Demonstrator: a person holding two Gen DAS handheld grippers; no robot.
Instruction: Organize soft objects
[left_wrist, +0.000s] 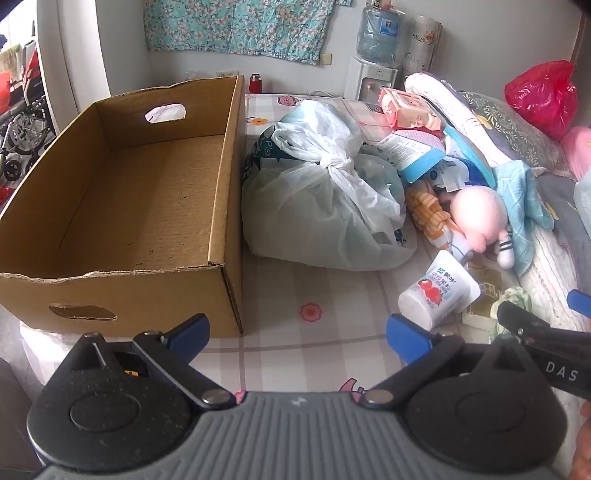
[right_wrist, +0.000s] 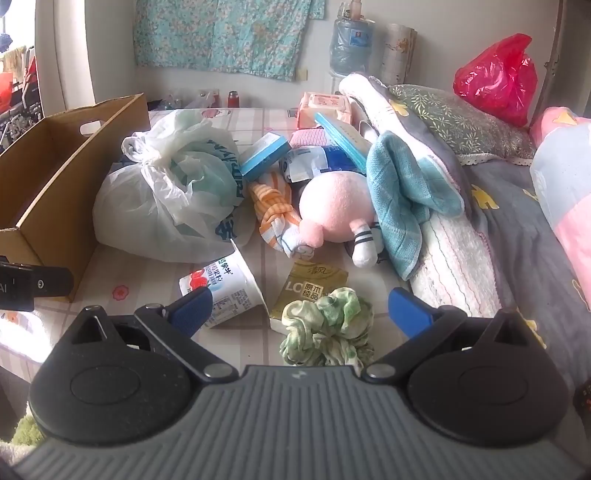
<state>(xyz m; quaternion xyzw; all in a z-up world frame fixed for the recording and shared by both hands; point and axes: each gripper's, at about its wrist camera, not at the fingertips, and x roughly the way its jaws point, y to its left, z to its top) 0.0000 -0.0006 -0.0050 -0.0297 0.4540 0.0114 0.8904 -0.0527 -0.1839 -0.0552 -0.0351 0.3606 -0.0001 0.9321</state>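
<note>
An empty cardboard box stands at the left; its corner also shows in the right wrist view. A pile lies to its right: a knotted white plastic bag, a pink plush doll, an orange striped cloth and a teal towel. In the right wrist view a green scrunchie lies between my open right gripper's fingers, with the plush doll and the teal towel beyond. My left gripper is open and empty over the mat beside the box.
A yogurt cup and a tissue pack lie near the scrunchie. Wet wipes, blue boxes, folded bedding and a red bag sit to the right. A water dispenser stands behind.
</note>
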